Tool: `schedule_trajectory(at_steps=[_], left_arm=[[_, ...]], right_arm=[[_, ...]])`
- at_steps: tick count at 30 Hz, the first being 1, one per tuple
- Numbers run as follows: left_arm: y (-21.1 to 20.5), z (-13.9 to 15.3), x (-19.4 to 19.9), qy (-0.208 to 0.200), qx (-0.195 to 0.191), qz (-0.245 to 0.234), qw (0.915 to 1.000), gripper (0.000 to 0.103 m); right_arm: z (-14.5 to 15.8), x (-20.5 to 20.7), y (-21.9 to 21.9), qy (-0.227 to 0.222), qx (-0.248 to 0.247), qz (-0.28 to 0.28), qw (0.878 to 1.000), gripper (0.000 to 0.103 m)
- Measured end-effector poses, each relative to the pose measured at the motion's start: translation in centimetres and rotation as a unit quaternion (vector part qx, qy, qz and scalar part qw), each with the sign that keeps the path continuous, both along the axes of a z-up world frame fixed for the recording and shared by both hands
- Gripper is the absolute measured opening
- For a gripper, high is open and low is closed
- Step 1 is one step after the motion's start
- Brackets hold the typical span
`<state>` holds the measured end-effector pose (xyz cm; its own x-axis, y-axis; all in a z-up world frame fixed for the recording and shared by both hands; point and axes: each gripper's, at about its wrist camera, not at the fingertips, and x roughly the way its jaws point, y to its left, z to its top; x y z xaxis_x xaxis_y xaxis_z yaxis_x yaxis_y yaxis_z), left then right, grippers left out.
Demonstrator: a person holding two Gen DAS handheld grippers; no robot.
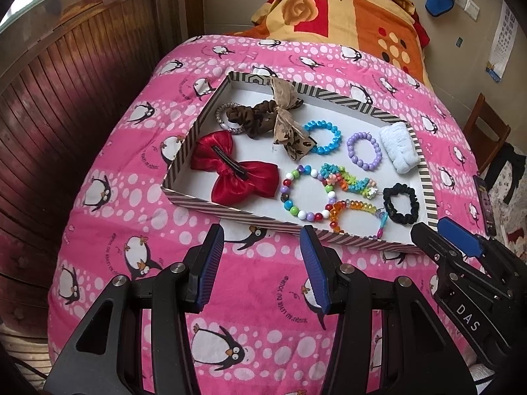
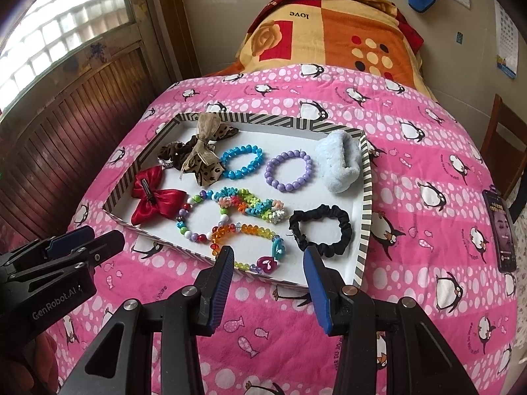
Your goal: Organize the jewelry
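A striped shallow box (image 1: pixel 194 131) (image 2: pixel 366 204) lies on the pink penguin blanket. It holds a red bow (image 1: pixel 234 172) (image 2: pixel 154 199), a leopard bow (image 1: pixel 285 121) (image 2: pixel 204 154), a blue bead bracelet (image 1: pixel 322 137) (image 2: pixel 242 161), a purple bead bracelet (image 1: pixel 365 151) (image 2: pixel 289 171), a multicolour bead bracelet (image 1: pixel 304 194) (image 2: pixel 201 217), a black scrunchie (image 1: pixel 402 204) (image 2: pixel 321 230) and a pale blue fluffy scrunchie (image 1: pixel 398 146) (image 2: pixel 339 161). My left gripper (image 1: pixel 262 240) is open and empty before the box's near edge. My right gripper (image 2: pixel 268 256) is open and empty over the box's near edge.
A phone (image 2: pixel 500 230) lies on the blanket to the right of the box. An orange patterned blanket (image 1: pixel 346 16) lies folded at the far end. A wooden panelled wall (image 1: pixel 49 115) runs along the left. A wooden chair (image 1: pixel 484 128) stands at the right.
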<state>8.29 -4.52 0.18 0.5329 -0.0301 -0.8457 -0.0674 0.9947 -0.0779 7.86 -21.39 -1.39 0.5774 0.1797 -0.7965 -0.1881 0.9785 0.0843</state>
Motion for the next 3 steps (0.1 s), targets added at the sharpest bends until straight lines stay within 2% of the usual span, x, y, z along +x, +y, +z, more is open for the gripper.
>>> schedule_trajectory(at_steps=[3], left_arm=[[0.14, 0.03, 0.13, 0.001, 0.005, -0.004, 1.0000, 0.047]], right_arm=[[-0.14, 0.06, -1.12, -0.001, 0.010, -0.004, 1.000, 0.042]])
